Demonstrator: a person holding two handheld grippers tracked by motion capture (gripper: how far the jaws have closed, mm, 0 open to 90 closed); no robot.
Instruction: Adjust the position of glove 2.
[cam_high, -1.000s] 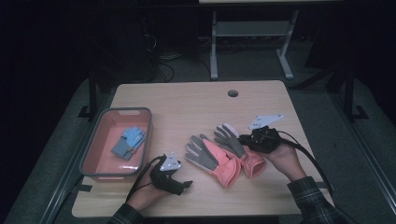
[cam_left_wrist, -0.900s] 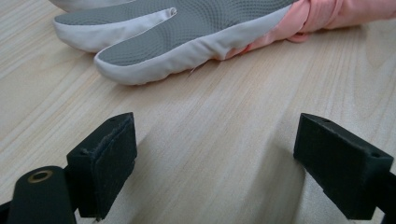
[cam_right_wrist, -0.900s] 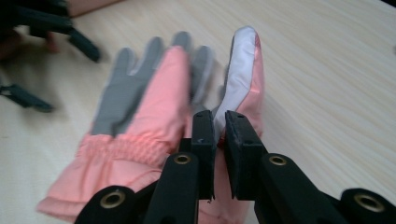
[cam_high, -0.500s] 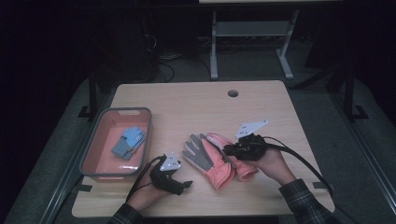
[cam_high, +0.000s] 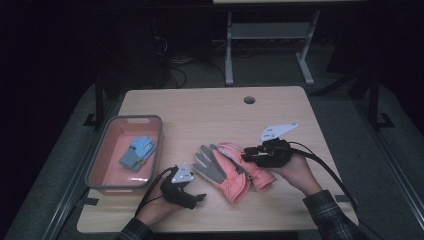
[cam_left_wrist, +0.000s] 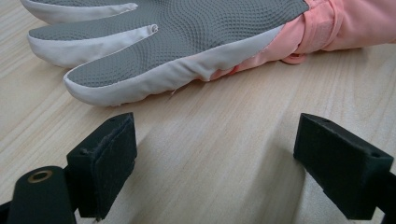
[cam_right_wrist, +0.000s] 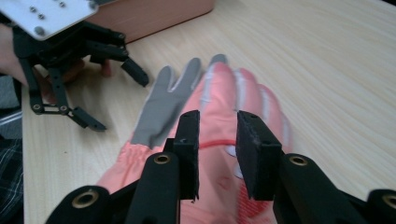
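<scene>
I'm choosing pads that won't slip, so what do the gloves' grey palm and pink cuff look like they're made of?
Grey palm: likely rubbery, matt grip material, densely dimpled. Pink cuff: seemingly soft woven fabric, slightly smooth, gathered in folds at the wrist.

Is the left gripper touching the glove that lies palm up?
Apart. In the left gripper view, bare table lies between the open left gripper and the glove.

On the table two gloves lay side by side near the front edge, partly overlapping. A bin sat at the left edge, with a folded cloth in it. The left gripper rested between bin and gloves; the right gripper hung over the gloves' right side.
</scene>
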